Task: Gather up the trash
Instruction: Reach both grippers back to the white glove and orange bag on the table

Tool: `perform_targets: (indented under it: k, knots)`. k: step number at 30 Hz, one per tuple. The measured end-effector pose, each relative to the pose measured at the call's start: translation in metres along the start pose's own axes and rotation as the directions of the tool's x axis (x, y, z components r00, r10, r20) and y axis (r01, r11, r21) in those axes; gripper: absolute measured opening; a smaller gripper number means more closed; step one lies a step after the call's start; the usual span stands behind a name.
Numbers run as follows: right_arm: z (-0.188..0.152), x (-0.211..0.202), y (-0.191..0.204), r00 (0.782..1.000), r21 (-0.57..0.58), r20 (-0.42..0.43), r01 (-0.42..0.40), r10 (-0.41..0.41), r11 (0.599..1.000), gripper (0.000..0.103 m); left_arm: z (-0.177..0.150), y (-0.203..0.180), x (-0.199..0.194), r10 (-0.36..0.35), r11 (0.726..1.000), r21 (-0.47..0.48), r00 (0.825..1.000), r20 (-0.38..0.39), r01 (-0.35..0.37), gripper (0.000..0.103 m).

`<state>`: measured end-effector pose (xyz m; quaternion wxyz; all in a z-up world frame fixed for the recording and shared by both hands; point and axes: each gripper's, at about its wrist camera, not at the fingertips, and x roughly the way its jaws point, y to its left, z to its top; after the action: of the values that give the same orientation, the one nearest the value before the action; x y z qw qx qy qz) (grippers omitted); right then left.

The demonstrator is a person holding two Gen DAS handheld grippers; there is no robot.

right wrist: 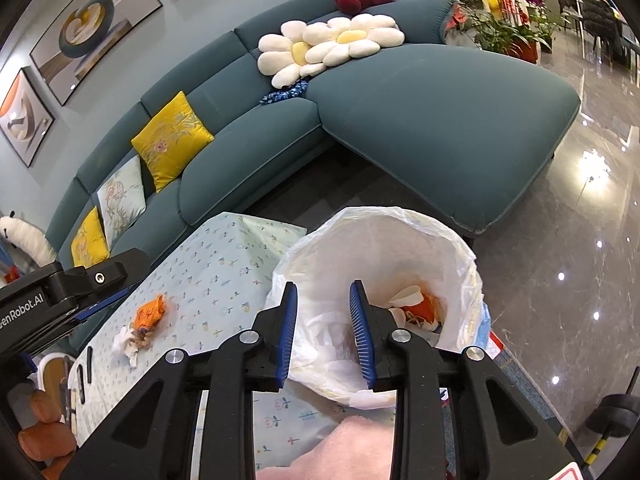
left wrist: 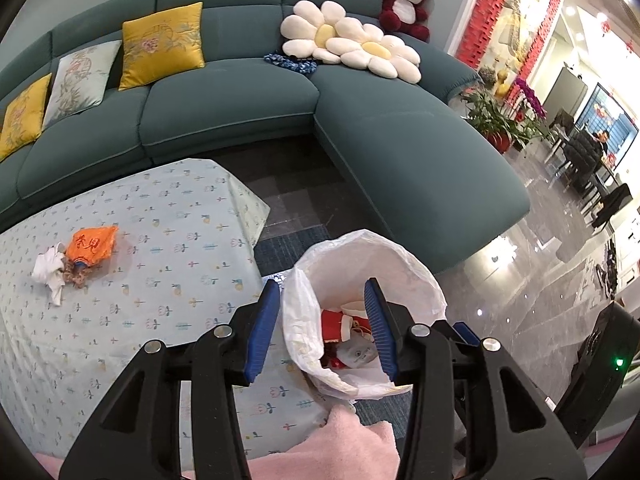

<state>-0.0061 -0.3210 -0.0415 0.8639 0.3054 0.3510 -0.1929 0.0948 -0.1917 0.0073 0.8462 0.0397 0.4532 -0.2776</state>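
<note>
Both grippers are held over the crinkled white bin liner (left wrist: 362, 264), jaws apart and empty: the left gripper (left wrist: 320, 328) and the right gripper (right wrist: 325, 330), each with ribbed blue pads. Red and orange wrappers (left wrist: 340, 326) are seen inside the liner. Left of the liner, on the patterned tablecloth (left wrist: 168, 240), an orange packet (left wrist: 92, 243) and crumpled white tissue (left wrist: 50, 270) are left, with open cloth around them.

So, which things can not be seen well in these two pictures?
- Bin bag contents: both views, partly covered by the jaws and the bag's folds.
- Brown scraps beside the orange wrapper: too small in both views to identify.
- Dark items at the table's left end: right wrist view, small and distorted.
</note>
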Motion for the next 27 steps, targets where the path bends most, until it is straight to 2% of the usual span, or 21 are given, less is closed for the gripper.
perform_targets:
  k: [10, 13, 15, 18, 27]
  knots:
    - [0.001, -0.004, 0.040, 1.000, -0.064, -0.001, -0.012, 0.012, 0.998, 0.028, 0.004, 0.032, -0.019, 0.009, 0.998, -0.057, 1.000, 0.027, -0.007, 0.042]
    - [-0.002, -0.005, 0.051, 1.000, -0.082, -0.001, -0.016, 0.016, 0.997, 0.034, 0.004, 0.048, -0.024, 0.016, 0.997, -0.082, 0.999, 0.033, -0.013, 0.042]
    - [-0.004, -0.006, 0.062, 1.000, -0.101, 0.000, -0.018, 0.018, 0.995, 0.036, 0.003, 0.060, -0.028, 0.024, 0.994, -0.104, 0.999, 0.036, -0.020, 0.043]
    - [-0.009, -0.005, 0.079, 1.000, -0.129, -0.009, -0.025, 0.024, 0.991, 0.037, 0.000, 0.081, -0.034, 0.042, 0.989, -0.143, 0.998, 0.042, -0.036, 0.053]
    - [-0.030, 0.005, 0.136, 0.998, -0.209, -0.050, -0.058, 0.048, 0.976, 0.038, -0.017, 0.150, -0.047, 0.085, 0.966, -0.246, 0.996, 0.033, -0.074, 0.053]
